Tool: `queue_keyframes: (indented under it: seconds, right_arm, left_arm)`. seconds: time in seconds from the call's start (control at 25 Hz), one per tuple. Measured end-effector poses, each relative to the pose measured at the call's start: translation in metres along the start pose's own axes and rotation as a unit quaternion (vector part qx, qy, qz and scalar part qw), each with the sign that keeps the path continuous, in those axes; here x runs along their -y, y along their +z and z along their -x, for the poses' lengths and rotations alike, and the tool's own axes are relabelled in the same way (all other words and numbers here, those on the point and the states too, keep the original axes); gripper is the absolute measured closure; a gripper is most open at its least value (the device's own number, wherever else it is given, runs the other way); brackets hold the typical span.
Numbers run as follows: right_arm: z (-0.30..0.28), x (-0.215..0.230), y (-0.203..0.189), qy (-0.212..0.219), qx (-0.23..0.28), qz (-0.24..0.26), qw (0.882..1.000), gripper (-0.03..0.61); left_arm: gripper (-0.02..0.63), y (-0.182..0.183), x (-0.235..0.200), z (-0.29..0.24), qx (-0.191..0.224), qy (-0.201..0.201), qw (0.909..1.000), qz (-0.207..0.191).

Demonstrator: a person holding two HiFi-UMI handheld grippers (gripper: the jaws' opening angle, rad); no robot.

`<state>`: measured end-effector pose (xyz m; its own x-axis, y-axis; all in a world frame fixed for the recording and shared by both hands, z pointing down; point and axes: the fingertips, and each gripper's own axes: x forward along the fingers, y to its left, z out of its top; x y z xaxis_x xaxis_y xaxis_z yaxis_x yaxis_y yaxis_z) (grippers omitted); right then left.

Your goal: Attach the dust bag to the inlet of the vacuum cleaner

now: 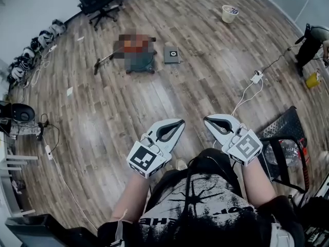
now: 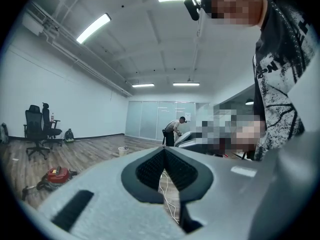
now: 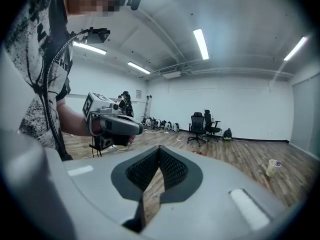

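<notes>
The red and grey vacuum cleaner [image 1: 138,59] stands far off on the wooden floor, partly under a mosaic patch, with its hose trailing left. A flat dark grey square, probably the dust bag [image 1: 171,54], lies on the floor just right of it. My left gripper [image 1: 180,121] and right gripper [image 1: 206,119] are held side by side in front of my chest, well short of both. Each is shut with nothing between its jaws. The left gripper view shows its closed jaws [image 2: 163,150] and the vacuum cleaner [image 2: 56,174] low at the left. The right gripper view shows closed jaws [image 3: 159,149] too.
A black office chair [image 1: 101,3] stands at the back. A white cup-like bin [image 1: 230,13] sits at the back right. A white cable with a power block [image 1: 256,77] crosses the floor on the right. A black mesh basket [image 1: 284,133] is close by. A person [image 1: 313,41] bends at the far right.
</notes>
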<state>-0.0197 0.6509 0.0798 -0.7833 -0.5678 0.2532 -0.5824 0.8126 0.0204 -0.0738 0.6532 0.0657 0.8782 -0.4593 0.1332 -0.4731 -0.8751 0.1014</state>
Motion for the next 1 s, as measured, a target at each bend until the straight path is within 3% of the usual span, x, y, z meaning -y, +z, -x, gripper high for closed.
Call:
queue_keyframes:
  seconds: [0.28,0.44,0.68,1.0]
  right_arm:
    - [-0.009,0.015,0.006,-0.008,-0.011,0.003,1.000,0.574]
    - [-0.005,0.044,0.005,-0.019,-0.005,-0.006,1.000,0.574]
    - [-0.013,0.115,-0.011,-0.019,-0.009,-0.016,1.000,0.574]
    - [-0.018,0.240,-0.004,0.026,0.019,-0.008,0.999,0.575]
  left_arm:
    - [0.617,0.007,-0.017,-0.013,0.022,-0.016,0.9996,-0.003]
    - [0.617,0.002,-0.029,-0.039,0.008,-0.023,0.9997,0.011]
    - [0.617,0.008,-0.061,-0.091,-0.008,-0.010,0.9999,0.010]
    - [0.617,0.030,-0.113,-0.203,-0.034,0.015,0.9991,0.020]
